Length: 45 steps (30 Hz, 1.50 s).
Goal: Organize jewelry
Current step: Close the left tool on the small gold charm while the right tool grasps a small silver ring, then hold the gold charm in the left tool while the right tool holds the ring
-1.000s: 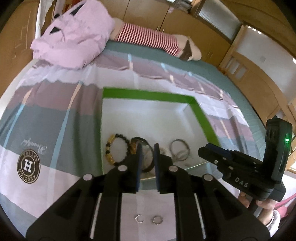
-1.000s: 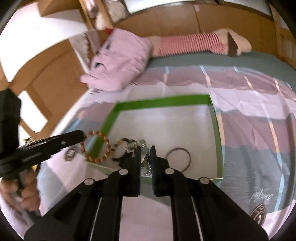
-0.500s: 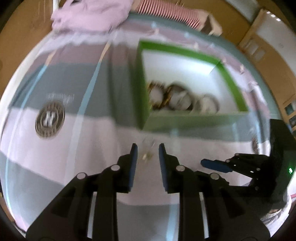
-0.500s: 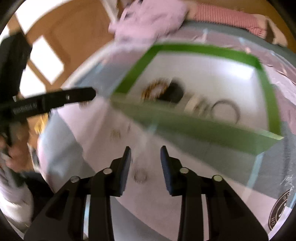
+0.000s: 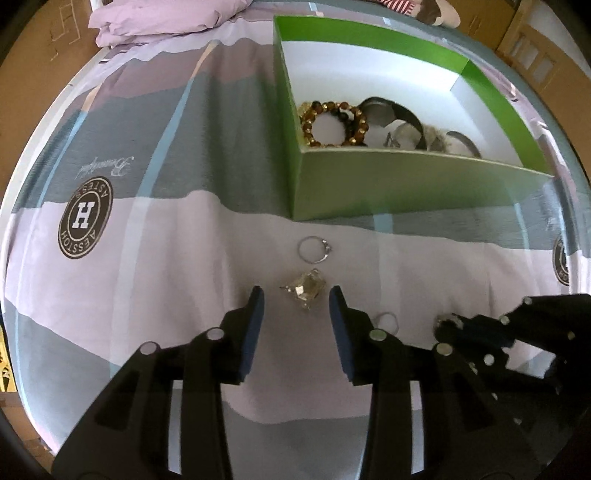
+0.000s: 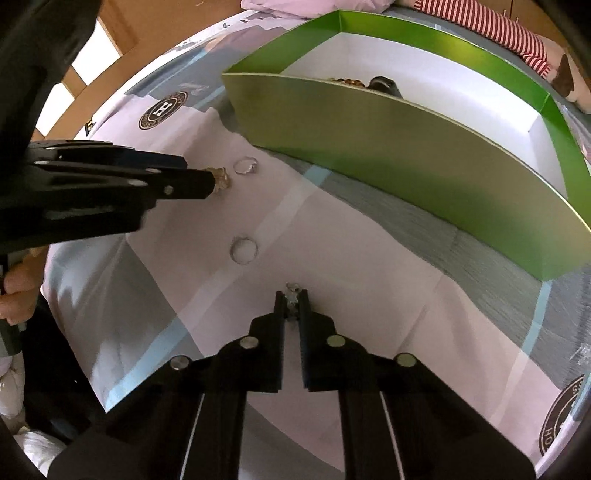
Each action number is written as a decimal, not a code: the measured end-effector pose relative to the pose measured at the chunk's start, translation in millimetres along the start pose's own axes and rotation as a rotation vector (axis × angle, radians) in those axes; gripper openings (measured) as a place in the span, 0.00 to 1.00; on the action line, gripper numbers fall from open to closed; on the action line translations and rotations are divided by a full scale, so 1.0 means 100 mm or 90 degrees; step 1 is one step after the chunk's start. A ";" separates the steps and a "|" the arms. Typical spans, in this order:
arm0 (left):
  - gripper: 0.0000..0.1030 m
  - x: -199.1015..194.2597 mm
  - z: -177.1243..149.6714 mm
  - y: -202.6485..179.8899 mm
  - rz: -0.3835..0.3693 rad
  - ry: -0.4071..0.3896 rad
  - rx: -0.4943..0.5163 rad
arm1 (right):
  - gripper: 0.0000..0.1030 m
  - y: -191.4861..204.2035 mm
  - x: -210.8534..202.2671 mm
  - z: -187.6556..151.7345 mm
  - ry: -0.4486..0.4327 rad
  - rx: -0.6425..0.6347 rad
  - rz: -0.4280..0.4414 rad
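On the bedspread in front of the green box [image 5: 406, 184] lie a gold faceted jewel [image 5: 304, 291], a thin ring with a stone [image 5: 314, 249] and a plain ring [image 5: 387, 318]. My left gripper [image 5: 295, 295] points down over the gold jewel. Its jaws are opening, and the jewel lies between them untouched. My right gripper [image 6: 292, 297] is shut on a small sparkly ring [image 6: 292, 290] against the cloth. In the right wrist view the plain ring [image 6: 243, 250] lies ahead, with the left gripper [image 6: 216, 181] at the gold jewel [image 6: 223, 179] and the stone ring [image 6: 245, 165] beyond.
The green box [image 6: 388, 147] has tall walls and holds a gold beaded bracelet [image 5: 334, 123], dark bangles and silver bangles. A pink quilt [image 5: 166, 18] lies at the bed's far end. A hand [image 6: 14, 291] holds the left gripper at the left edge.
Both grippers dropped from above the box to the bedspread in front of it. The left jaws spread wider around the gold jewel. The right jaws opened, then shut on the small ring.
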<state>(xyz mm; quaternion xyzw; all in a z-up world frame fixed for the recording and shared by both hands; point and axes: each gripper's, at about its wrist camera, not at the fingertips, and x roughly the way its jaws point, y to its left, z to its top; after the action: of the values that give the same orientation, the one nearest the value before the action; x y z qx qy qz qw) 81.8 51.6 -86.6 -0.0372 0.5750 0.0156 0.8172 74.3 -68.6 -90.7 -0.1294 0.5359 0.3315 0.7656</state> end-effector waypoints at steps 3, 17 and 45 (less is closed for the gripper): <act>0.33 0.06 0.04 -0.05 0.007 -0.002 -0.006 | 0.07 0.01 0.00 -0.03 -0.009 -0.009 -0.010; 0.25 -0.23 -0.01 -0.14 -0.010 -0.046 0.023 | 0.06 -0.22 -0.16 -0.06 -0.047 0.061 -0.032; 0.25 -0.25 -0.03 -0.25 -0.010 -0.050 0.046 | 0.06 -0.38 -0.25 -0.04 -0.078 0.115 -0.059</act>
<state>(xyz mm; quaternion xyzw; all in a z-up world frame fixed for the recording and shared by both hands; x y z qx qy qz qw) 71.9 26.7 -63.2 -0.0114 0.5423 -0.0104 0.8400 90.9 -108.9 -75.8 -0.0637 0.5091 0.2535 0.8201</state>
